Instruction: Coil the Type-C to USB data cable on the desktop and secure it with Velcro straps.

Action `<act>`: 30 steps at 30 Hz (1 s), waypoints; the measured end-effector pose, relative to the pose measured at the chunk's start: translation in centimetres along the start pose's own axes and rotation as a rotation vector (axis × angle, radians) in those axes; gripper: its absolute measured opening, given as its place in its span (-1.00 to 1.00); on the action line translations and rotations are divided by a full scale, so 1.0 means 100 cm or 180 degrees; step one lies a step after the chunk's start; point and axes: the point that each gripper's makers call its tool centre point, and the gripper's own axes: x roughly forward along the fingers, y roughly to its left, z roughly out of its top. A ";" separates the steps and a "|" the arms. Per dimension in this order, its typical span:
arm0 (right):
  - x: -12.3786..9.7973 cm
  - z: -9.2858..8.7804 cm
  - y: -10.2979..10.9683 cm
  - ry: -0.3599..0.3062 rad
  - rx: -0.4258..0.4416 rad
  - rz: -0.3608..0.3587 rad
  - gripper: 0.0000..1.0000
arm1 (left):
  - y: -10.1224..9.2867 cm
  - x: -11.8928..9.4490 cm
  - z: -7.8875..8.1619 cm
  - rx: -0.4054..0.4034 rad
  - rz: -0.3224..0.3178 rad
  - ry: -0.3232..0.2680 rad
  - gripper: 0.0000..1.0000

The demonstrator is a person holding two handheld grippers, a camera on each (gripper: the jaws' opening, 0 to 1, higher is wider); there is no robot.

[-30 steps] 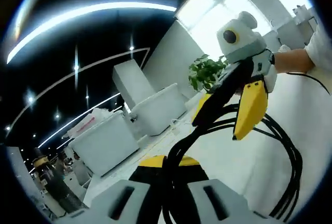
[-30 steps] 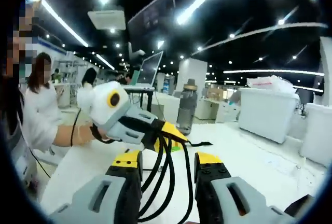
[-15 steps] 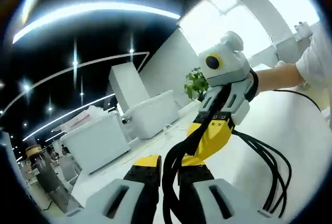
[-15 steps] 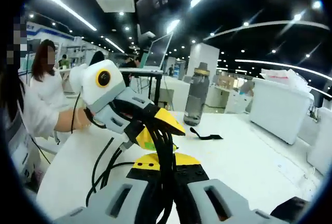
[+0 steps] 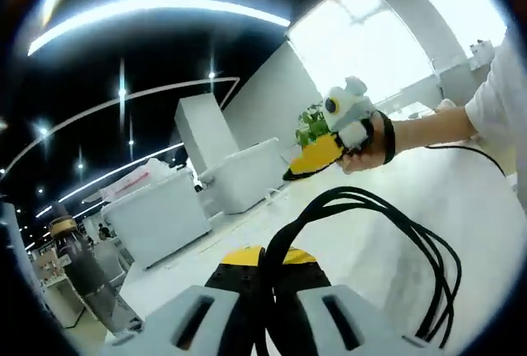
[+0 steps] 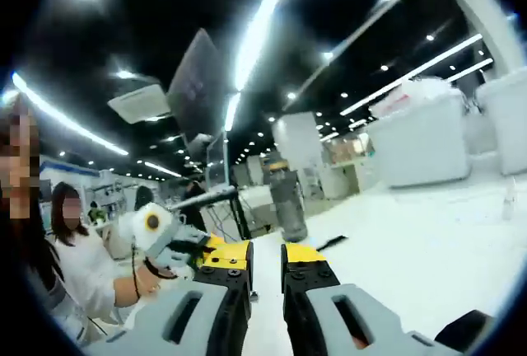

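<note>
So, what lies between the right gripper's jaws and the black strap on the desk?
In the right gripper view, bare white desktop separates the right gripper from the strap.

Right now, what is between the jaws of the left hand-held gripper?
The coiled black cable: its bundled strands pass between the left hand-held gripper's yellow-tipped jaws and loop out over the white desk. The cable's plugs and any strap on it cannot be seen.

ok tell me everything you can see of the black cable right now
The black cable is thin, glossy and gathered into several parallel loops. The left tool is shut on the bundle, and the loops arch up and right above the white desktop, then curve back down. Its plugs are not visible. The right tool is away from it.
</note>
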 end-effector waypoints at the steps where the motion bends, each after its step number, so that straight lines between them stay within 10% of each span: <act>1: 0.005 -0.015 -0.004 0.0094 0.0074 -0.0044 -0.73 | 0.001 -0.002 0.007 0.0011 0.0013 -0.0063 -0.92; 7: 0.047 -0.087 0.041 0.0753 0.0770 0.0365 -0.44 | 0.000 -0.002 0.041 0.0198 -0.0012 -0.0235 -0.92; 25: 0.104 -0.092 0.091 0.0844 0.0942 0.1025 -0.43 | -0.021 -0.015 0.072 0.0174 -0.0406 -0.0454 -0.92; 30: 0.109 -0.080 0.085 0.0537 0.0639 0.0850 -0.90 | -0.017 -0.015 0.067 0.0123 -0.0276 -0.0433 -0.92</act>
